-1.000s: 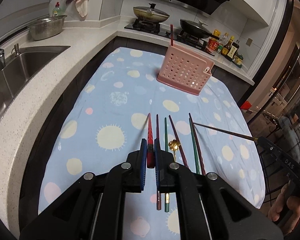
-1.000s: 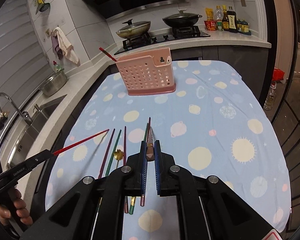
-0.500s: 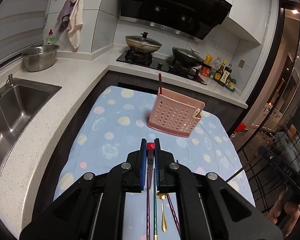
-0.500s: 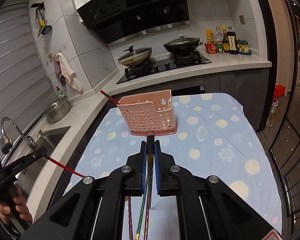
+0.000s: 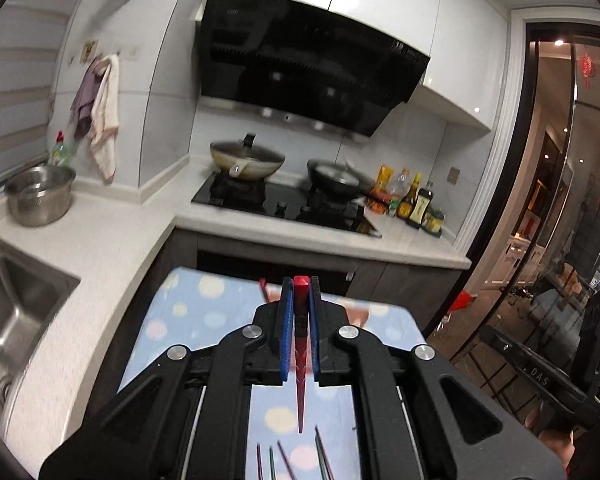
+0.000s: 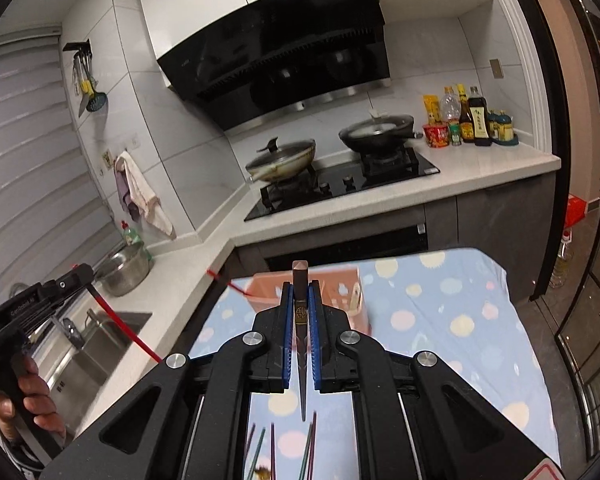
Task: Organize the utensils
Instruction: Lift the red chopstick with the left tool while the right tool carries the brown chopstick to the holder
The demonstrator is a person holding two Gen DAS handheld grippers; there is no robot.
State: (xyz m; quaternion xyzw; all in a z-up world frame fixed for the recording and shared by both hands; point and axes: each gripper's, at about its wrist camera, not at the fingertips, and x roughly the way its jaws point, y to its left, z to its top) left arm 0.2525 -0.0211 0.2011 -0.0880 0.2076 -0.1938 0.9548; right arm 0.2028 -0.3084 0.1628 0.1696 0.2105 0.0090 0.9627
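My left gripper [image 5: 300, 286] is shut on a red chopstick [image 5: 300, 360] that hangs tip down over the table. My right gripper [image 6: 300, 290] is shut on a dark brown chopstick [image 6: 301, 344], also tip down. The pink perforated utensil basket [image 6: 340, 292] stands just beyond the right gripper, mostly hidden behind the fingers; a red chopstick [image 6: 228, 285] sticks out of its left side. In the left wrist view only a pink edge of the basket [image 5: 356, 312] shows. Several chopsticks [image 6: 288, 452] lie on the blue spotted tablecloth [image 6: 460, 320] below. The left gripper also shows in the right wrist view [image 6: 84, 276].
A counter with a sink [image 5: 16, 304] and a steel bowl [image 5: 40, 196] runs along the left. A hob with two pans [image 5: 248, 160] and sauce bottles [image 5: 416, 204] stands behind the table. A glass door [image 5: 572, 200] is on the right.
Both grippers have lifted and tilted up, each with its chopstick. The basket has dropped low in both views and lies behind the fingers. The chopsticks on the cloth are now at the bottom edge.
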